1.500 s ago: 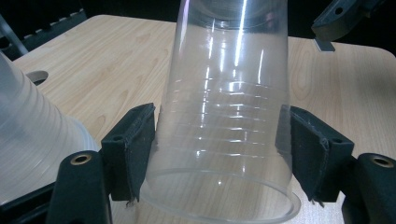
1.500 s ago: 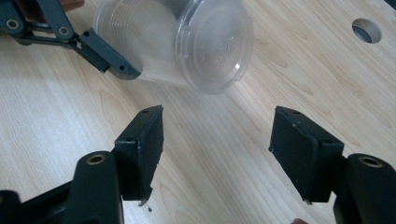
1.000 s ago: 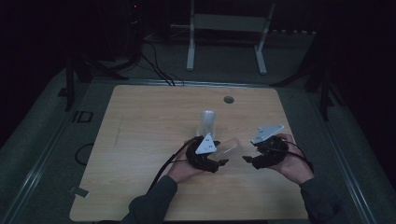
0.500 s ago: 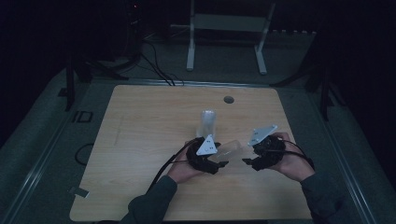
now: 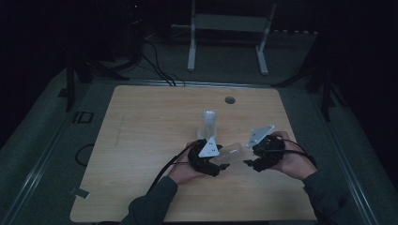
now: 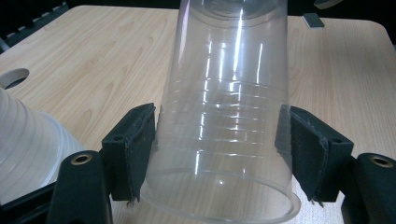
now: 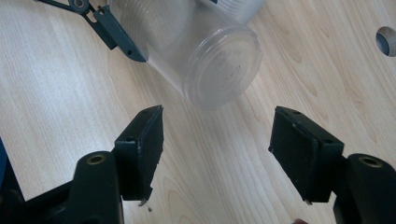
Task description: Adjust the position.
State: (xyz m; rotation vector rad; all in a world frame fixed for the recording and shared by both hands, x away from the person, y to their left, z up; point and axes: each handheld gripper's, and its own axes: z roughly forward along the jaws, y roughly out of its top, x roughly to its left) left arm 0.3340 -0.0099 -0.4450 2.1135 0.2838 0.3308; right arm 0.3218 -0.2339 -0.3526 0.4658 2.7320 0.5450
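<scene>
Left gripper (image 6: 219,154): jaws closed on a clear plastic cup (image 6: 229,116), one black pad pressed flat to each side of the cup wall. In the left gripper view the cup's wide rim sits low, nearest the camera, and its base points away toward 12 o'clock. In the high view the same cup (image 5: 230,152) lies roughly level above the table, base pointing to approx. 3 o'clock, toward the other hand.

Right gripper (image 7: 217,149): jaws stand wide apart, nothing between the pads, bare tabletop below. In the right gripper view the cup's closed base (image 7: 222,65) faces this gripper at approx. 12 o'clock, near but not touching either pad.

High view, hands: left gripper (image 5: 220,161) and right gripper (image 5: 251,159) sit close together at approx. 6 o'clock on the wooden table (image 5: 141,140), cup between them.

Second item: a stack of clear cups (image 5: 209,124) stands upright on the table at approx. 11 o'clock from the left gripper, just beside it; its ribbed side shows at 9 o'clock in the left gripper view (image 6: 28,149).

Table hole (image 5: 229,100): round, at 12 o'clock near the far edge, well apart from the cups.
</scene>
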